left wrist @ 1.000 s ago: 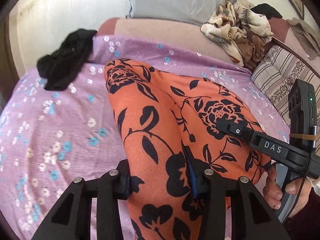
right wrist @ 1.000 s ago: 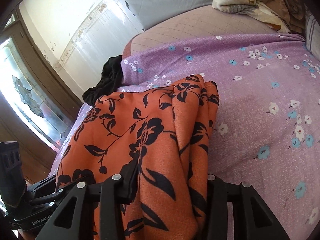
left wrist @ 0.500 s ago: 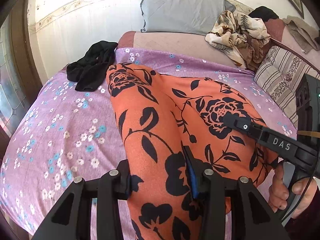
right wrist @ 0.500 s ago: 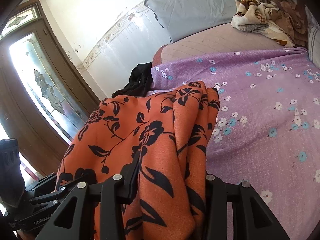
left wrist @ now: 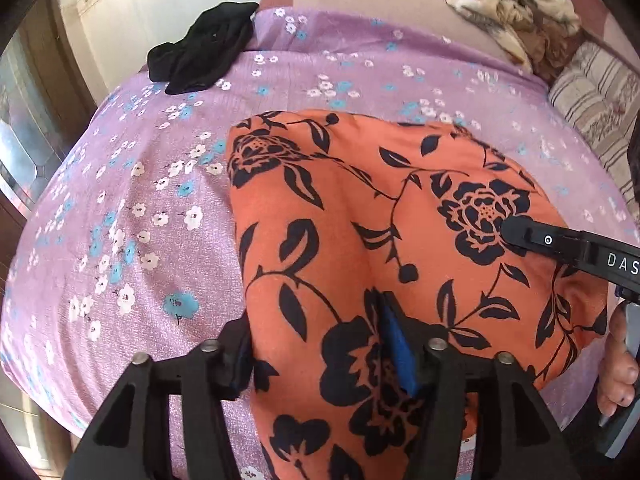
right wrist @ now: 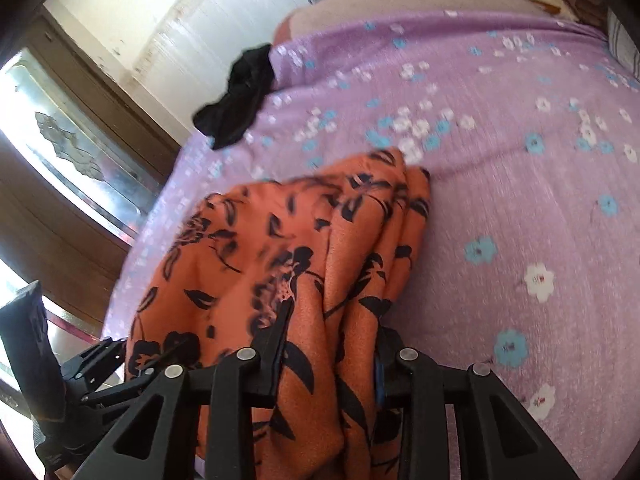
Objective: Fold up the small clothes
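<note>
Orange black-floral folded cloth [left wrist: 360, 240] lies on purple flowered bedsheet [left wrist: 140, 220]. Left hand-held gripper [left wrist: 320, 352] jaws opening, cloth between them. Right hand-held gripper [right wrist: 328, 360] jaws closing, pinching cloth edge.

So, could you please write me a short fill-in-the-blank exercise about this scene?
1. The orange garment bears a ____ flower print.
2. It lies on a ____ flowered bedsheet.
3. A crumpled ____ garment lies at the sheet's far corner.
4. The cloth between the fingers of the right gripper is ____.

Missing words: black; purple; black; orange
</note>
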`<control>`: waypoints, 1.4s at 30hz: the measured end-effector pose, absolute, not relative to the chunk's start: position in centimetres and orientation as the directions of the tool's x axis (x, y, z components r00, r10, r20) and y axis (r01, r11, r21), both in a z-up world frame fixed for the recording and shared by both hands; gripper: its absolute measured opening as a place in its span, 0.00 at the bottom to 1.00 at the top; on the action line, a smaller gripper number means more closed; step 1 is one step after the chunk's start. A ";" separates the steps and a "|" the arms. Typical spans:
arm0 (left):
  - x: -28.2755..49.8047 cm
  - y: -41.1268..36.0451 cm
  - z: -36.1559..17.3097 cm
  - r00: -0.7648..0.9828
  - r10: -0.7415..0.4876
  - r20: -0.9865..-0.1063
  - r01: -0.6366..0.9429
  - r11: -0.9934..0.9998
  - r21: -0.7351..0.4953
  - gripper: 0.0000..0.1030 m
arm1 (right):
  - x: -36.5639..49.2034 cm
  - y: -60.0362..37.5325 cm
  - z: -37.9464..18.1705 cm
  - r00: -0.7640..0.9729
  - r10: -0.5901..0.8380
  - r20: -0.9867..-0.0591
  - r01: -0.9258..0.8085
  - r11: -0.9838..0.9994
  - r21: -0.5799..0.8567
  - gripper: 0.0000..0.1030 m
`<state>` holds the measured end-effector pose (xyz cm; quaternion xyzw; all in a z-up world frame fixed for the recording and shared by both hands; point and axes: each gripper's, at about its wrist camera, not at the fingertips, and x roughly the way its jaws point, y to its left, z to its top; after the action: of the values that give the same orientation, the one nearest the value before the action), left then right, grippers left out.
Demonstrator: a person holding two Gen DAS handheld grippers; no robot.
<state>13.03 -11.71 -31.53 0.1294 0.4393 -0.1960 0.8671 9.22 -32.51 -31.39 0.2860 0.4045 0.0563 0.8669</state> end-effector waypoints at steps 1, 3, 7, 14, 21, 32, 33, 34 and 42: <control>12.9 -11.6 -31.1 0.552 -0.211 -0.807 0.451 0.889 0.076 0.70 | 9.2 -32.6 -31.1 0.671 0.331 -0.663 0.133 0.826 0.547 0.35; 12.6 -11.8 -30.2 0.596 -0.175 -0.783 0.451 0.880 0.147 0.72 | 9.2 -33.0 -30.7 0.672 0.334 -0.661 0.140 0.819 0.557 0.38; 12.2 -11.9 -29.5 0.641 -0.143 -0.754 0.452 0.864 0.221 0.77 | 8.8 -34.2 -30.8 0.698 0.282 -0.658 0.202 0.804 0.560 0.68; 14.9 -9.6 -31.8 0.493 -0.282 -0.823 0.444 0.895 -0.041 0.83 | 9.7 -35.3 -34.2 0.647 0.420 -0.636 0.240 0.680 0.693 0.79; 16.6 -7.6 -33.8 0.305 -0.524 -0.795 0.401 0.828 -0.391 0.57 | 9.9 -32.8 -34.6 0.657 0.501 -0.563 0.101 0.682 0.724 0.42; 14.0 -10.8 -29.2 0.490 -0.470 -0.734 0.509 0.838 -0.196 0.43 | 6.5 -31.6 -28.7 0.824 0.303 -0.479 0.017 0.832 0.555 0.26; 14.1 -11.1 -28.8 0.511 -0.467 -0.721 0.516 0.838 -0.177 0.43 | 6.4 -31.7 -28.3 0.834 0.297 -0.465 0.013 0.832 0.555 0.26; 14.3 -11.4 -28.6 0.526 -0.457 -0.718 0.519 0.841 -0.154 0.44 | 6.6 -31.8 -28.1 0.839 0.295 -0.458 0.011 0.831 0.557 0.26; 15.8 -10.8 -32.8 0.464 -0.353 -0.813 0.447 0.885 -0.129 0.70 | 9.6 -33.5 -33.3 0.685 0.310 -0.659 0.227 0.769 0.598 0.67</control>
<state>15.83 -10.79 -32.80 0.0509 0.4618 -0.2341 0.8540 9.59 -33.47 -33.27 0.3392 0.3962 0.0243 0.8529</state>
